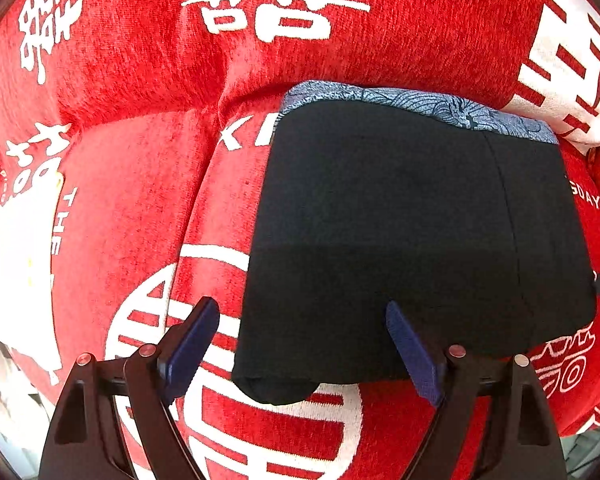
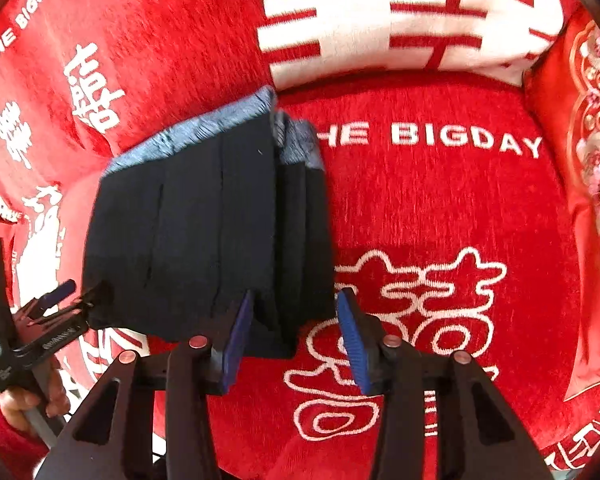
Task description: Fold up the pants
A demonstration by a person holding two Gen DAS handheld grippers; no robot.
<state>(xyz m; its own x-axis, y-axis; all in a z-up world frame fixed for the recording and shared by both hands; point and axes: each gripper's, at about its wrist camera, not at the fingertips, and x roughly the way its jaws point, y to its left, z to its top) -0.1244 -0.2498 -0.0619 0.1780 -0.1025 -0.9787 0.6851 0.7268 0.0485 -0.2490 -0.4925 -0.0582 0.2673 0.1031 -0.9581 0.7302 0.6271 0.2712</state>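
Red plush fabric printed with white characters covers the soft, cushioned surface in both wrist views, and the folded pants (image 1: pixel 416 232) lie on it as a compact dark rectangle with a blue patterned band along the far edge at twelve o'clock. Starting at the left, the left tool (image 1: pixel 303 354) hangs above the near corner of the bundle with its jaws spread wide; one blue pad sits over the red cloth at about seven o'clock of the pants, the other over the dark fabric, and neither pinches anything. In the right wrist view a hand in a red sleeve (image 2: pixel 28 400) grips that tool's handle at eight o'clock. Further right, the right tool (image 2: pixel 296 340) stands partly open astride the near right edge of the stack, where several layers show, its pads apart from the cloth. The fold looks essentially finished, so the step in hand is judged to be letting go: both tools should lift straight up, clear of the layers, so no edge is dragged out of square. Readable writing on the fabric says "THE BIGDAY" (image 2: pixel 432 136) at one o'clock of the pants, with a fragment "THE" (image 1: pixel 62 220) at far left.
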